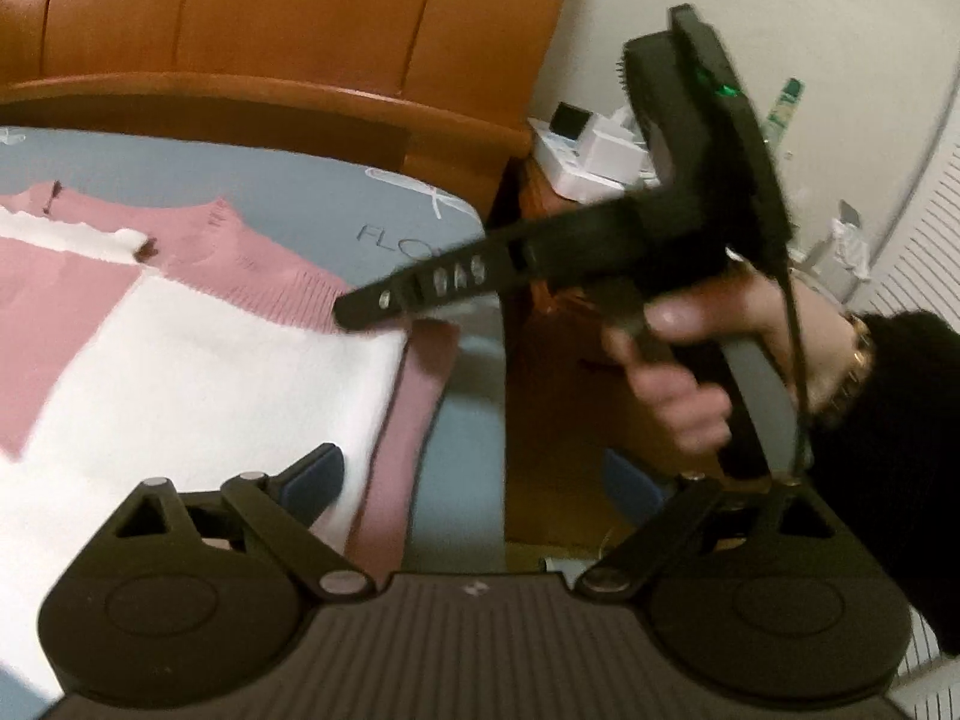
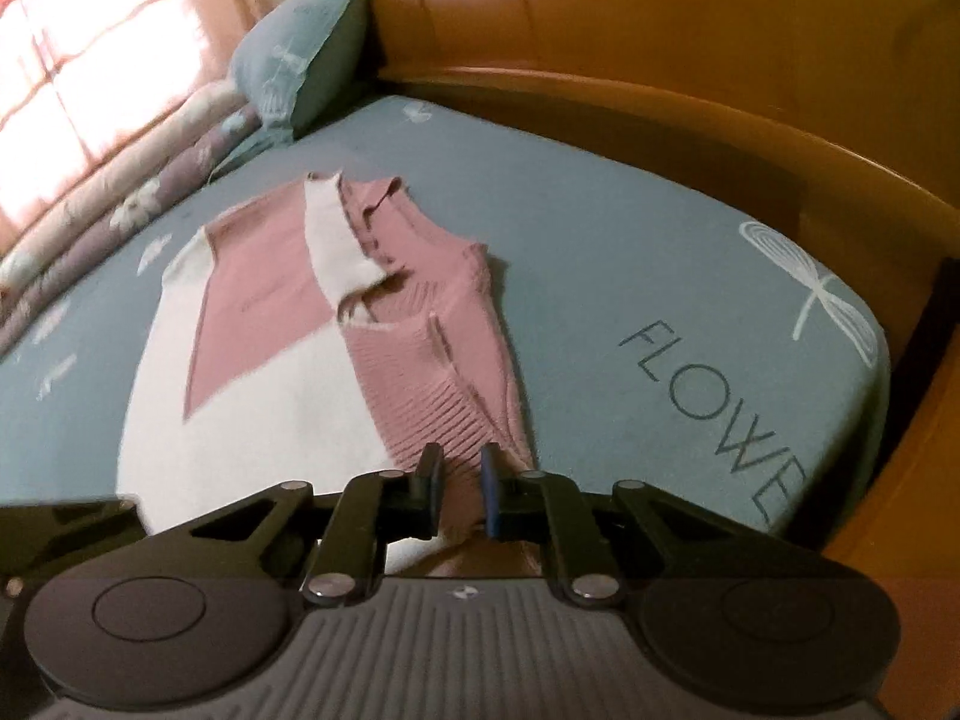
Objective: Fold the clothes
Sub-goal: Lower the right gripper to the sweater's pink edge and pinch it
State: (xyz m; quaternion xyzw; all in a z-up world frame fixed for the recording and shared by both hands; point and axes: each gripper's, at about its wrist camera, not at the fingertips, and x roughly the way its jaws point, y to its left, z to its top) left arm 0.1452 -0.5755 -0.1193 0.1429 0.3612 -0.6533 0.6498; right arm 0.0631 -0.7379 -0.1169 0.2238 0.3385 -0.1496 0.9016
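Lying lengthwise, sweater (image 2: 336,324) points its collar toward the pillow (image 2: 300,66).

Sweater (image 2: 336,348) lies flat on bed (image 2: 600,252), collar toward headboard (image 2: 660,60), one sleeve folded across its body. Pillow (image 2: 300,66) leans in far left corner against headboard, rolled quilt (image 2: 120,192) along bed's left edge. Nightstand (image 1: 540,192) stands right of bed, beside headboard, boxes (image 1: 588,150) on top.
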